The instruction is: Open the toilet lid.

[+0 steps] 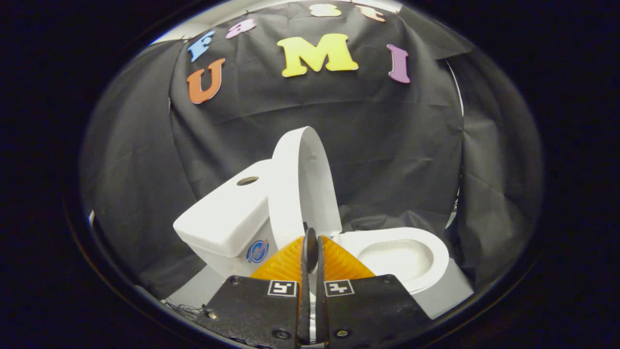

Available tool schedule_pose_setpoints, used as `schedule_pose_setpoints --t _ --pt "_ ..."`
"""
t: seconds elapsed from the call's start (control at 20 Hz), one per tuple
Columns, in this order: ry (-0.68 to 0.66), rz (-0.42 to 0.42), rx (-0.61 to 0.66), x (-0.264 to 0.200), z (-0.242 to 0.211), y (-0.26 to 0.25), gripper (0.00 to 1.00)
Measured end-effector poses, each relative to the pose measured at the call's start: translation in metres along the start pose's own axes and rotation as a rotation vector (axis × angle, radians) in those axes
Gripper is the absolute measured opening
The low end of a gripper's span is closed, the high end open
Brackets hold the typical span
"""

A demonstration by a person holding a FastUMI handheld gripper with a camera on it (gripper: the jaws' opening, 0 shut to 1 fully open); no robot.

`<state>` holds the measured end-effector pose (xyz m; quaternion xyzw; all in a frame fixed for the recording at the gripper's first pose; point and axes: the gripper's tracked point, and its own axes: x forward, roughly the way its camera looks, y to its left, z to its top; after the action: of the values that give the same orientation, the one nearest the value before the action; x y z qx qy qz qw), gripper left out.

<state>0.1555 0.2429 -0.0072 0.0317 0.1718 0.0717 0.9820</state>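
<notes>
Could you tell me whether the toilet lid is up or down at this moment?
Up. The lid stands raised against the tank, leaving the bowl uncovered. The gripper fingers are closed together just before the lid's base, gripping nothing.

Unreadable round blue sticker (257, 251) on the toilet tank (227, 220).

Claw (313, 252) closed (empty) before raised toilet lid (302, 184).

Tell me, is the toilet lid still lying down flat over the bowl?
No. The lid stands raised against the tank, the bowl lies uncovered, and the gripper has its fingers closed together just before the lid's base.
</notes>
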Motion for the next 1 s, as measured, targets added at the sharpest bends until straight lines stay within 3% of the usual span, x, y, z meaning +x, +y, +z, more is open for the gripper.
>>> schedule_pose_setpoints --t 0.6,0.8,0.95,1.0 --pt "0.088 0.069 -0.038 0.005 -0.018 0.016 0.26" --pt "-0.003 0.035 -0.136 -0.012 -0.008 0.015 0.68" --pt "-0.091 0.019 -0.202 -0.028 0.009 0.015 0.81" --pt "-0.116 0.023 -0.225 -0.034 0.012 0.016 0.81"
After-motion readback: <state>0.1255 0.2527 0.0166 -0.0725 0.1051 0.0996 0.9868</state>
